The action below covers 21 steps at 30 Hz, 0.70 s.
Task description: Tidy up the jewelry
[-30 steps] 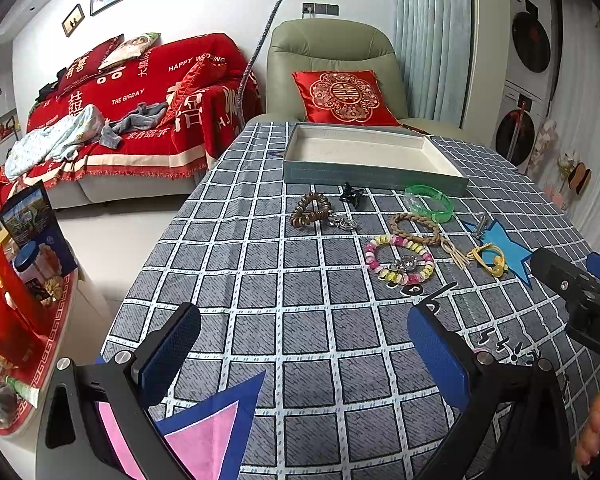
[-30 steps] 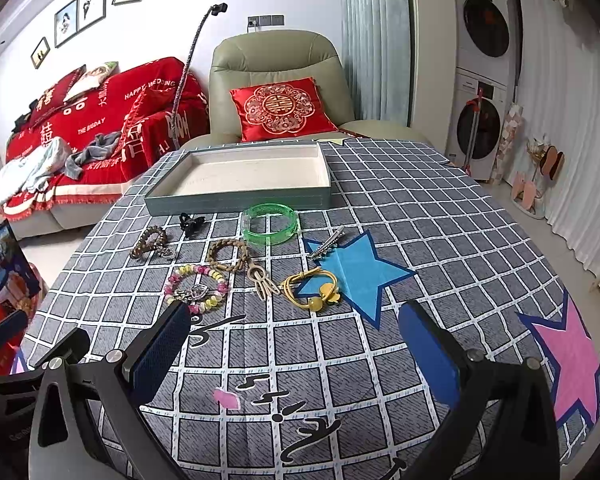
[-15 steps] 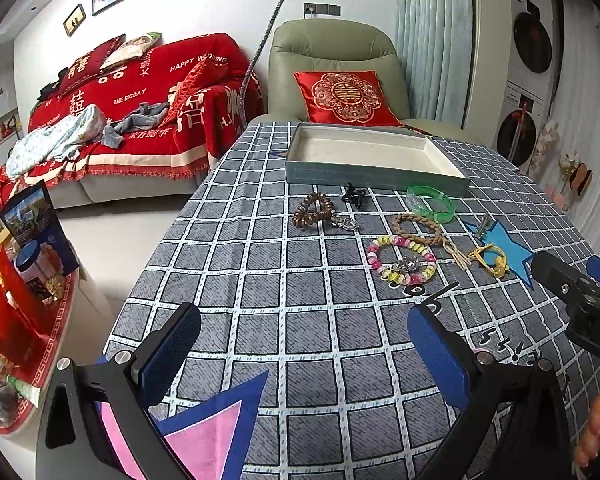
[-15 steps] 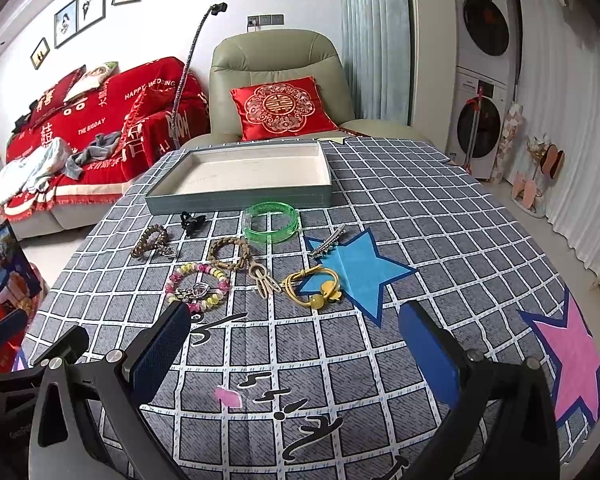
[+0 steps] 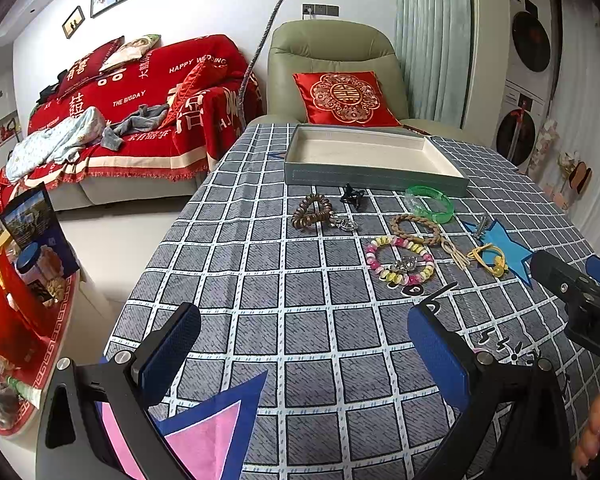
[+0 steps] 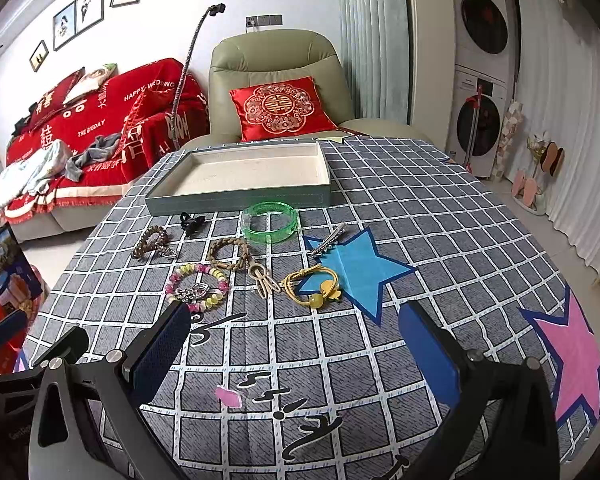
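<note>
Left wrist view: left gripper point(image 5: 300, 354) spread wide, nothing between the pads, hovering over the near-left part of the checked tablecloth point(image 5: 260, 280). Jewelry tray point(image 5: 370, 178) empty, sitting toward the far edge of the table. All pieces loose on the cloth just in front of the tray's near wall: brown bead bracelet point(image 5: 310, 212) leftmost, black claw clip point(image 5: 353, 196) beside it, pastel bead bracelet point(image 5: 400, 260) nearest the claw, braided cord bracelet point(image 5: 416, 229) behind that, green bangle point(image 5: 430, 204) almost touching the tray wall. Right gripper body visible at the right edge. Nothing sorted yet, judging from the bare tray.

Right wrist view: right gripper point(image 6: 294, 350) also spread, empty, near the front edge of the table. Yellow hair tie point(image 6: 312, 284) closest, lying on the left tip of the blue star patch point(image 6: 360, 268); silver hair clip point(image 6: 327, 236) on the star's far-left point; green bangle behind it, close to the tray.

Step in hand, likely: first approach and pick. Best done by committing each claw to its own side: left to brown or pastel beads, right to yellow tie. Worth coming down steep, one pad inside the loop and one outside, closing on the band rather than dragging cloth. Risk: pastel, braided and tie lie close together, so snagging a neighbour is possible.
</note>
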Each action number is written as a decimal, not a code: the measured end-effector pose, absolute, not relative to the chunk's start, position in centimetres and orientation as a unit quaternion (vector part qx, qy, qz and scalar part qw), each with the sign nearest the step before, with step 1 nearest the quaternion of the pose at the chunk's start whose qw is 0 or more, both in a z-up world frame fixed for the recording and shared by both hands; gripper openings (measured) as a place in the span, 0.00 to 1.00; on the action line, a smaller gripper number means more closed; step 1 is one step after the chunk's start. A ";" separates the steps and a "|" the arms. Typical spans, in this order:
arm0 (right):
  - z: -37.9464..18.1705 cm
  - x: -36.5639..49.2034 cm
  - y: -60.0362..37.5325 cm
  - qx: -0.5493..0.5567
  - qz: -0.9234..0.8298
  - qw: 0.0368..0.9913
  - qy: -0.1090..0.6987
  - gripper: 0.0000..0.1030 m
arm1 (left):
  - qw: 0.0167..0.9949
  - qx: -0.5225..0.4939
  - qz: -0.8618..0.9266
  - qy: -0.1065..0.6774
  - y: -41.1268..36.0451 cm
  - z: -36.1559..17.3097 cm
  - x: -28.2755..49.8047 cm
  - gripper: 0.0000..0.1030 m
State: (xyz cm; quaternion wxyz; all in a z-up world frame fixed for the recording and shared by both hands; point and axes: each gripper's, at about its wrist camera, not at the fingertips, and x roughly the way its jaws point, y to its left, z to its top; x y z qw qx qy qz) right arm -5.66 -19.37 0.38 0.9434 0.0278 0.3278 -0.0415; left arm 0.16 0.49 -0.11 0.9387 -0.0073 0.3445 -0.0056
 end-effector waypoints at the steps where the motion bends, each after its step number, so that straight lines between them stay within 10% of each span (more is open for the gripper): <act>1: 0.4 -5.7 -19.3 0.028 -0.042 0.943 0.328 1.00 | 0.939 -0.007 -0.005 0.344 0.5 -0.1 0.2 1.00; 21: 0.3 -5.7 -19.4 0.023 -0.043 0.943 0.329 1.00 | 0.939 -0.003 -0.005 0.344 0.1 0.1 0.0 1.00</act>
